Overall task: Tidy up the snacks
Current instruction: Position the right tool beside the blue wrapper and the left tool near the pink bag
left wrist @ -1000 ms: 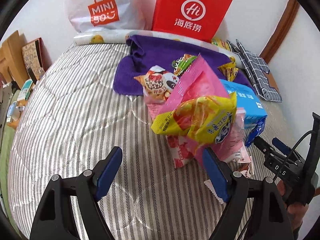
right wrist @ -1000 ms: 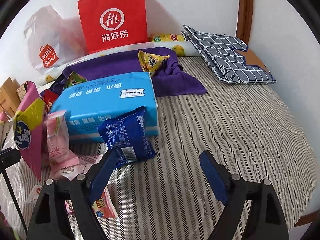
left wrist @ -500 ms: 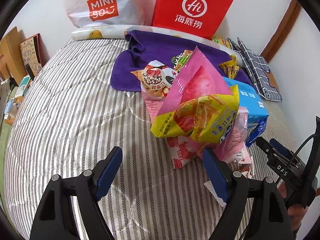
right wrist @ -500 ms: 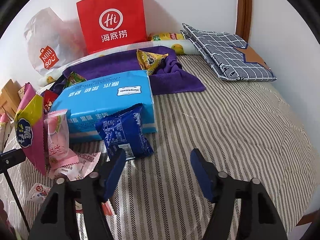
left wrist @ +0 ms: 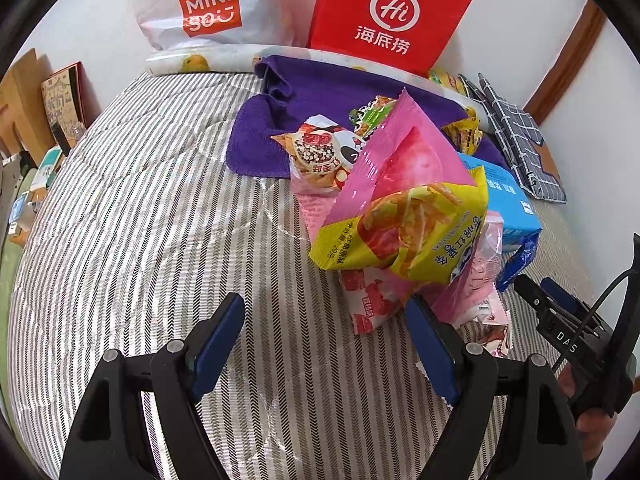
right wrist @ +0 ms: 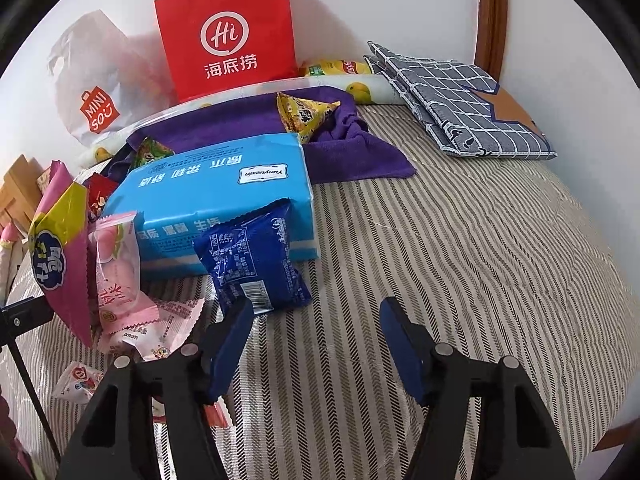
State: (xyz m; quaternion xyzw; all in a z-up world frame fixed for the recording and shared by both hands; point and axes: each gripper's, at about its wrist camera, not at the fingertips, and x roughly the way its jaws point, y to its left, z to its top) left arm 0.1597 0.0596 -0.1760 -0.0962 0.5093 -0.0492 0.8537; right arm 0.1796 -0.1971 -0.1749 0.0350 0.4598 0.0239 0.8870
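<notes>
Right claw spread, empty, now narrowed and advanced | glossy dark-blue foil snack packet approached for pickup | left claw spread, idle.

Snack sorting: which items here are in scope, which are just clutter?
In scope:
- yellow-pink bag
- dark blue packet
- pink packet
- triangular yellow packet
- red-white bag
- both tongs, left and right, open and empty

Clutter:
- tissue pack
- purple towel
- red bag
- Miniso bag
- checked cloth
</notes>
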